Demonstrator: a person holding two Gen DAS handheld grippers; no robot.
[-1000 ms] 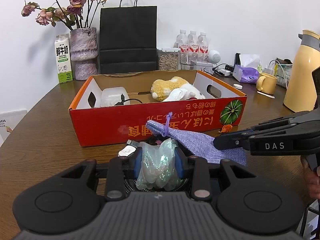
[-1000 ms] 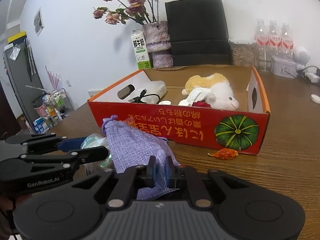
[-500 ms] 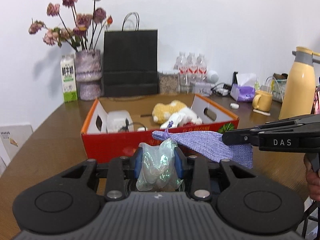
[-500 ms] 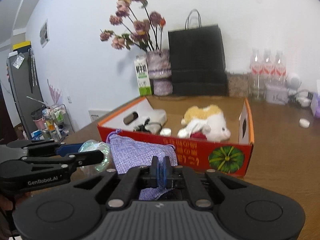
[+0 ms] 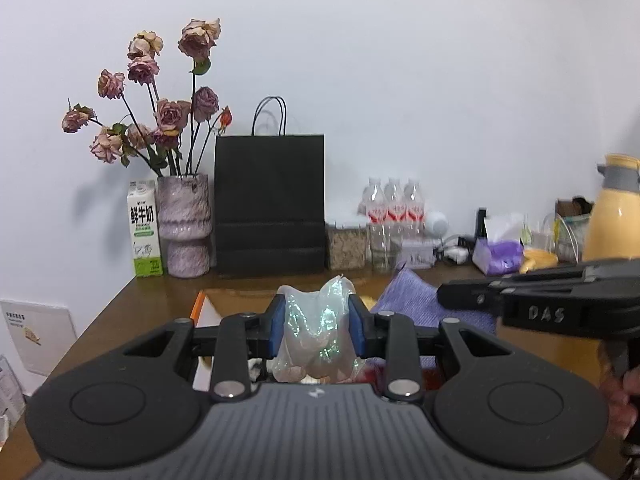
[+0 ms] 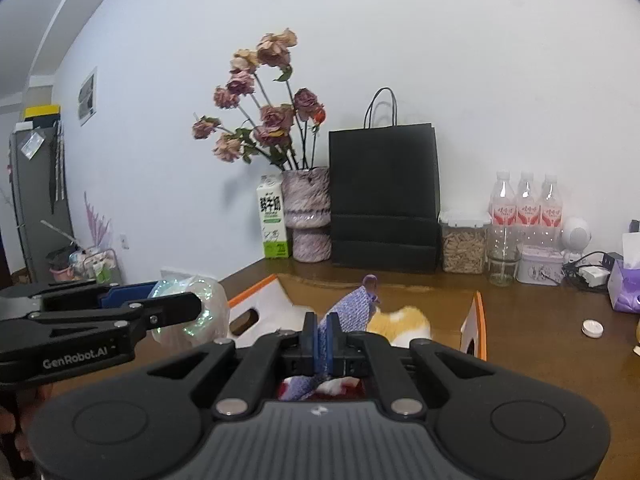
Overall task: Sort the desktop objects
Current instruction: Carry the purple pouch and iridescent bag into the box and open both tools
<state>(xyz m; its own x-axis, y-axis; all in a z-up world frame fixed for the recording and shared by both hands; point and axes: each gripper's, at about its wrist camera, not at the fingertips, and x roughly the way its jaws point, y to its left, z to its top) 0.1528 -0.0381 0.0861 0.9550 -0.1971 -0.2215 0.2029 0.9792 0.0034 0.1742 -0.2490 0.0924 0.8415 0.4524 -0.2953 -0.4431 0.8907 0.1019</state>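
My left gripper (image 5: pixel 318 330) jaws clamp the iridescent plastic bag (image 5: pixel 318 340), part open around it. My right gripper (image 6: pixel 322 338) jaws pinch the purple pouch (image 6: pixel 354 310), fully closed. The cardboard box (image 6: pixel 478 328) lies at 12 o'clock, below both loads; pouch's long axis points toward 1 o'clock.

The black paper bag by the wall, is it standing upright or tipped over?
Upright: the black paper bag stands on the table, handles pointing up.

Right claw (image 6: pixel 321 338) pinching purple pouch (image 6: pixel 354 307) above orange-rimmed box (image 6: pixel 479 322), left claw (image 6: pixel 176 300) alongside.
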